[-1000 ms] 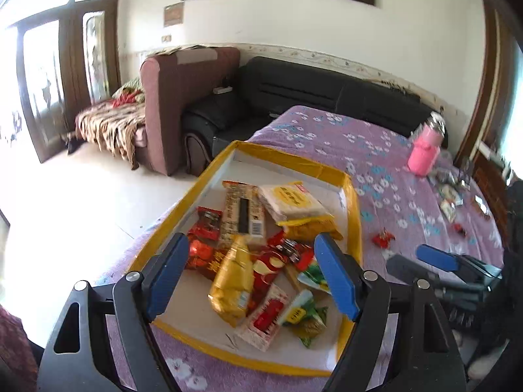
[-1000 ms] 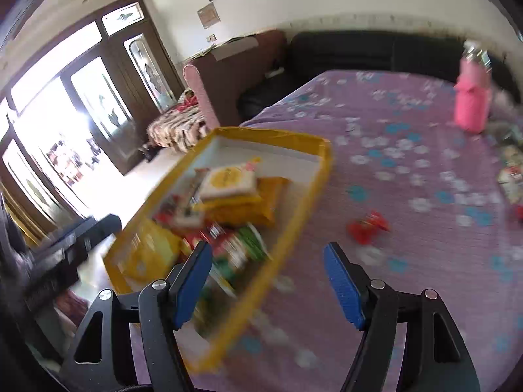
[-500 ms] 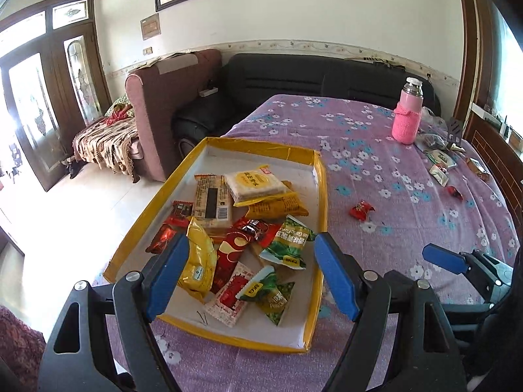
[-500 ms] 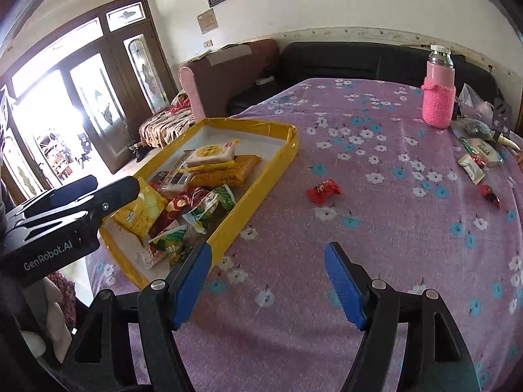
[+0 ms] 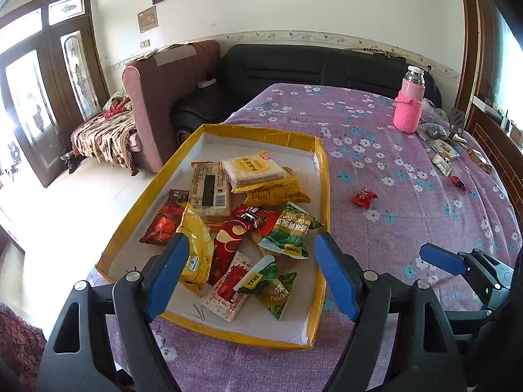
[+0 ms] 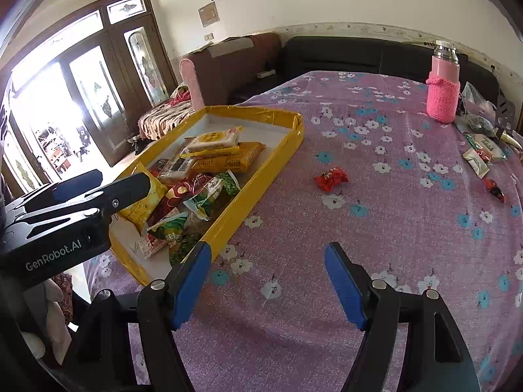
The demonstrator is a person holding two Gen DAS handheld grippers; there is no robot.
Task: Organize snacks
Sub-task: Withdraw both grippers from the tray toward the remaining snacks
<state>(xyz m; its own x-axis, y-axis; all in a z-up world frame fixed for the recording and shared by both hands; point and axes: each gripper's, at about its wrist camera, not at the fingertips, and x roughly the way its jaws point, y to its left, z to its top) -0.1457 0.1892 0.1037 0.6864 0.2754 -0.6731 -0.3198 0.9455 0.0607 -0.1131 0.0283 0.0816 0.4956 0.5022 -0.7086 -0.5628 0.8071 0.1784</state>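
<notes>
A shallow yellow-edged cardboard tray (image 5: 322,176) sits on the left part of the purple flowered tablecloth (image 5: 408,228), holding about ten or eleven snack packets in a loose heap (image 5: 248,209); overlap hides the exact count. The left gripper (image 5: 250,274) hangs above the tray's near end, jaws spread, nothing between them. One red wrapped candy (image 6: 330,178) lies alone on the cloth right of the tray. The right gripper (image 6: 268,281) hovers over bare cloth, released and empty. Farther right stands one pink knit-sleeved bottle (image 6: 443,93), with roughly five small packets (image 6: 480,156) scattered nearby.
</notes>
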